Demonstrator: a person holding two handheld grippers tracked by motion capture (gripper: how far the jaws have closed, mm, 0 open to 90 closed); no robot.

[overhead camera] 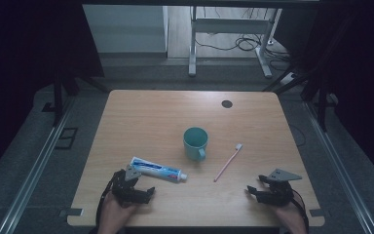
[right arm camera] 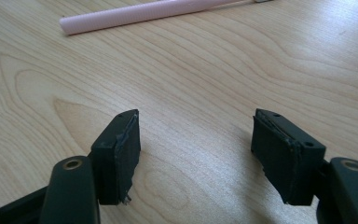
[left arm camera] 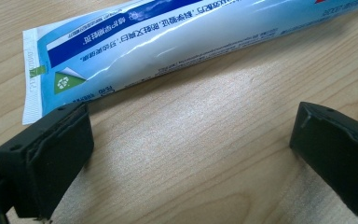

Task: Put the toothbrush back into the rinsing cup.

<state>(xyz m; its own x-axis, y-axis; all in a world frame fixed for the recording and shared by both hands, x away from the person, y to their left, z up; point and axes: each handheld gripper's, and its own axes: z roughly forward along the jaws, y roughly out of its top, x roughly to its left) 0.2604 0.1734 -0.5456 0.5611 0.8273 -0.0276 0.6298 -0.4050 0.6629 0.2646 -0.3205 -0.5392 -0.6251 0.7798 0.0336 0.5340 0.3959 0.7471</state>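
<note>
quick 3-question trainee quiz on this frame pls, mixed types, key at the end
1. True or false: the left gripper is shut on the toothpaste tube.
2. Multiple choice: where does the pink toothbrush lie, seen from the high view? A) inside the teal mug B) flat on the table, to the right of the mug C) between the jaws of the right gripper
3. Short answer: which thing lies nearest the left gripper?

Key
1. False: its jaws stand apart over bare wood, and the tube lies just beyond them.
2. B
3. The toothpaste tube.
</note>
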